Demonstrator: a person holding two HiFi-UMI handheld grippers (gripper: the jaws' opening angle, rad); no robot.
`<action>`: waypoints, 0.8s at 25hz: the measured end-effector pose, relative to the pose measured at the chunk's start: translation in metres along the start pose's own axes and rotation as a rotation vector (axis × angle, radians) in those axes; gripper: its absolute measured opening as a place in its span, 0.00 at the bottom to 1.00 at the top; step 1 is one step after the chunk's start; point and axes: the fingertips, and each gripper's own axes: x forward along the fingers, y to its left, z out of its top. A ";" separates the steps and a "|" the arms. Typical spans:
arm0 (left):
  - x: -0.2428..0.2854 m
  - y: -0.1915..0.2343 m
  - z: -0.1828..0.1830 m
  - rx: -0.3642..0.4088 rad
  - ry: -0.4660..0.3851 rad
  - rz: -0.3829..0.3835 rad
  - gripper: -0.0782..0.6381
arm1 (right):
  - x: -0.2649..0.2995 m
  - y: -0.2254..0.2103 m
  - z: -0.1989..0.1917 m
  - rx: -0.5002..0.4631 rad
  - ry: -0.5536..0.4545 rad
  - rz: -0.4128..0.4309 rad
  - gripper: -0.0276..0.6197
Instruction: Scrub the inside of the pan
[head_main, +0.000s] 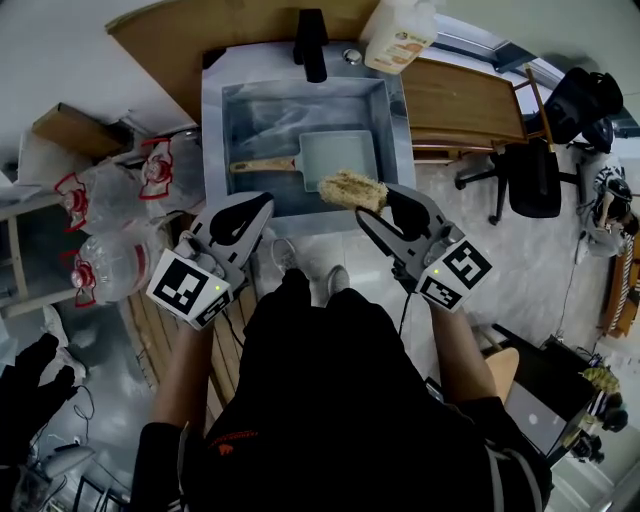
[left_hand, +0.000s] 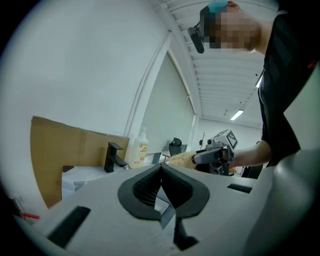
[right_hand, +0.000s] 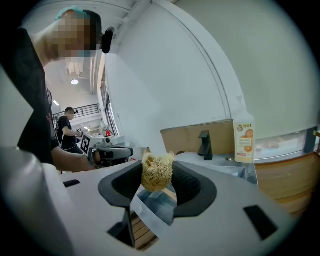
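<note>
The pan (head_main: 338, 160), a pale rectangular one with a wooden handle (head_main: 262, 165), lay flat on the bottom of the metal sink (head_main: 214, 120), and its handle pointed to the left side. In the head view, a dry loofah scrubber (head_main: 352, 189) hung over the near edge of the pan. It was held above the sink and did not touch the pan. The right tongs (right_hand: 157, 172) had this scrubber pinched between its two jaws, which were closed on it from both sides. The left tongs (left_hand: 161, 167) held nothing; its jaws were pressed together at the tips. It was raised in front of the near rim of the sink, below the pan handle in the head view. At the back of the sink stood a black faucet (head_main: 311, 45), and beside it to the right a bottle of dish soap (head_main: 400, 35). A wooden worktop (head_main: 460, 100) continued to the right of the sink. Several large plastic water bottles (head_main: 110, 190) lay on the left.
</note>
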 end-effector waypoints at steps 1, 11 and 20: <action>0.001 0.003 0.000 -0.002 0.000 -0.001 0.13 | 0.003 -0.002 0.001 0.000 0.002 -0.001 0.33; 0.011 0.022 -0.007 -0.031 0.009 0.035 0.13 | 0.025 -0.025 0.005 -0.005 0.026 0.032 0.33; 0.040 0.038 -0.021 -0.082 0.030 0.138 0.13 | 0.047 -0.071 0.000 -0.024 0.085 0.131 0.33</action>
